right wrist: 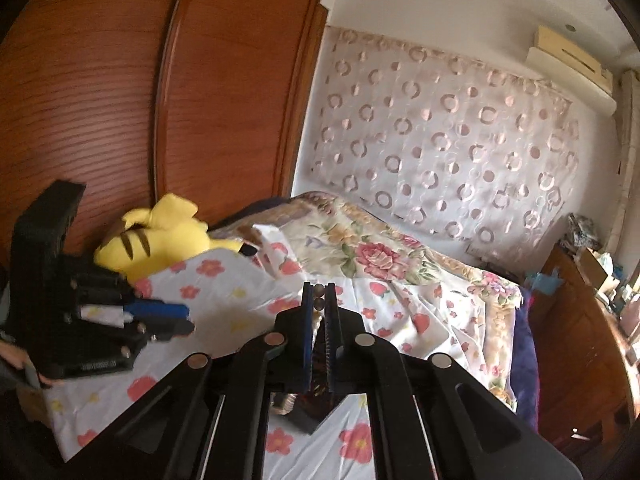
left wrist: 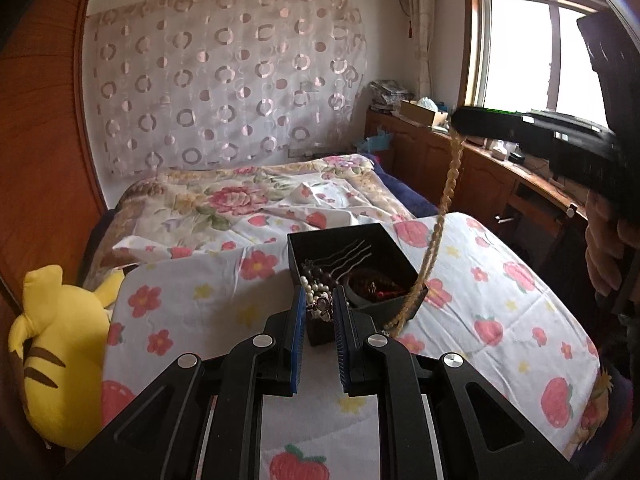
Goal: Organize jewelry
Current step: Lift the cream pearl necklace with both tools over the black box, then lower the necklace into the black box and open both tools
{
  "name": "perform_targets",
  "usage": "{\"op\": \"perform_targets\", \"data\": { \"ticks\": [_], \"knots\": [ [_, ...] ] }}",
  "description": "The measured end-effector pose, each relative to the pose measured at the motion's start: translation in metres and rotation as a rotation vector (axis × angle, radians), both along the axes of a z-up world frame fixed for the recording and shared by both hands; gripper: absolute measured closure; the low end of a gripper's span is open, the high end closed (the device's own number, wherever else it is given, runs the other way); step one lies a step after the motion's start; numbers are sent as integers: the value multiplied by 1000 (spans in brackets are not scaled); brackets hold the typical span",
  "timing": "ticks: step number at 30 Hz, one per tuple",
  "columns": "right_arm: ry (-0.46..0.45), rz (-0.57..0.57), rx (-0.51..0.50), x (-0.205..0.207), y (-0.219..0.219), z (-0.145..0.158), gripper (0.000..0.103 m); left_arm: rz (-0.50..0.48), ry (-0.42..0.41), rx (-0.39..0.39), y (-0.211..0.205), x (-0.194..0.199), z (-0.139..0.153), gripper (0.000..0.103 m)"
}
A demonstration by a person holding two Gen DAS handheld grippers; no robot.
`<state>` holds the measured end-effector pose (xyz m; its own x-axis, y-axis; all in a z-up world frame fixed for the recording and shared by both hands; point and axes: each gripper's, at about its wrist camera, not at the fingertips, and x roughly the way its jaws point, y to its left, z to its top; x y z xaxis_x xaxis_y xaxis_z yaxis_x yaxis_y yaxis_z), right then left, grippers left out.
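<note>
A black open box (left wrist: 376, 240) sits on the flower-print cover and holds pearl and dark bead strands, wavy hairpins and a red bracelet. My left gripper (left wrist: 320, 300) is open and empty at the box's near corner, jaws either side of a pearl cluster (left wrist: 318, 302). My right gripper (right wrist: 319, 296) is raised above the box and shut on a long golden bead necklace (left wrist: 442, 204), which hangs from it down over the box's right edge. In the right wrist view its beads (right wrist: 319, 295) show between the jaws and the box (right wrist: 308, 416) lies below.
A yellow plush toy (left wrist: 56, 356) lies at the left against the wooden wardrobe (right wrist: 120, 100). A floral quilt (left wrist: 248, 196) covers the bed behind. A wooden desk (left wrist: 500, 176) with clutter runs along the right under the window.
</note>
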<state>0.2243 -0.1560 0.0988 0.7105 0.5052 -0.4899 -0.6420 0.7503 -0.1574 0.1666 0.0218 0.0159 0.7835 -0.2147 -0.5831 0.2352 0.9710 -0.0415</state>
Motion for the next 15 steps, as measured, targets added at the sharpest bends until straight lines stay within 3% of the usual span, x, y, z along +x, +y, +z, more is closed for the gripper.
{"op": "perform_targets", "data": {
  "ticks": [9, 15],
  "knots": [
    [-49, -53, 5, 21, 2, 24, 97, -1, 4, -3, -6, 17, 3, 90],
    [-56, -93, 17, 31, -1, 23, 97, -9, 7, -9, -13, 37, 0, 90]
  ]
}}
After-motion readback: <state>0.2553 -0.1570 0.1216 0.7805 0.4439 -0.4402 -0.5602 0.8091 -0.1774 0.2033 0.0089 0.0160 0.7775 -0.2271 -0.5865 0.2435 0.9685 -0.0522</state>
